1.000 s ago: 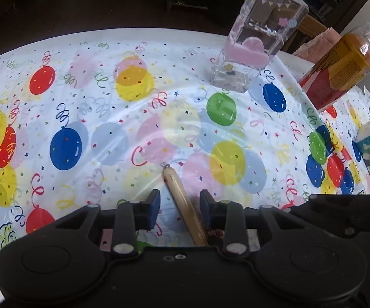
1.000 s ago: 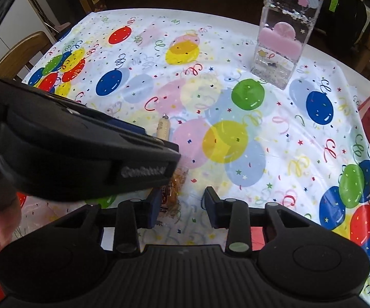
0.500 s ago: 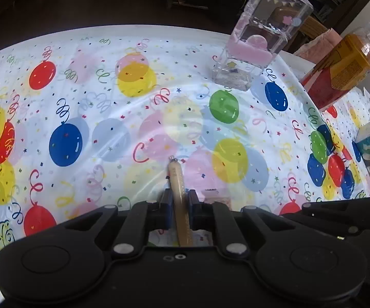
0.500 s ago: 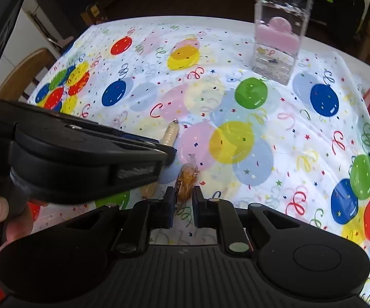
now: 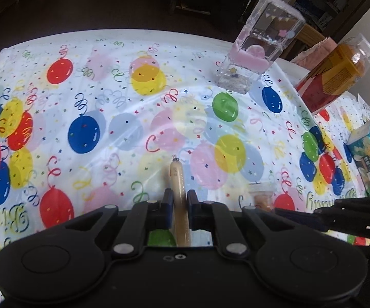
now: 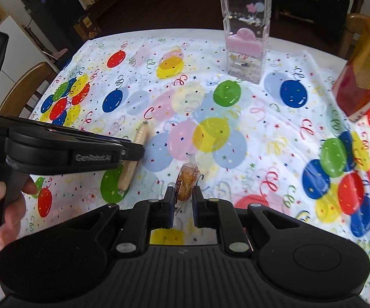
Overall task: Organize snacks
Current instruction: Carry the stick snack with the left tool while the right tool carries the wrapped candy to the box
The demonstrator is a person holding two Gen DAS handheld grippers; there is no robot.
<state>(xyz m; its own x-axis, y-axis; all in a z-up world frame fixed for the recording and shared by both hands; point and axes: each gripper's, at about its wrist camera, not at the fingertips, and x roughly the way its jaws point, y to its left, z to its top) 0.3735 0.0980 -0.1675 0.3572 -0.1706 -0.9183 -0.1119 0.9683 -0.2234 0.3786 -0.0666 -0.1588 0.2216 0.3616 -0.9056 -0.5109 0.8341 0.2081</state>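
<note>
The left claw [image 5: 177, 201] is clamped on a tan sausage stick [image 5: 178, 179] whose tip juts forward past the fingers. The right claw [image 6: 182, 196], nearly closed, is clamped on a small wrapped orange candy [image 6: 187, 177], just right of the left claw. Both are low over the worktop [image 5: 107, 97], which wears a balloon-print cloth. Far ahead stands a clear tall box [image 6: 246, 28]; ahead to the right, an orange carton [image 5: 339, 77]. The room beyond is dim.

- "GenRobot.AI" in pale letters along the black side of the left gripper [image 6: 133, 151].
- Curly gold "Birth…", partly readable, on the balloon tablecloth [image 5: 15, 218].
</note>
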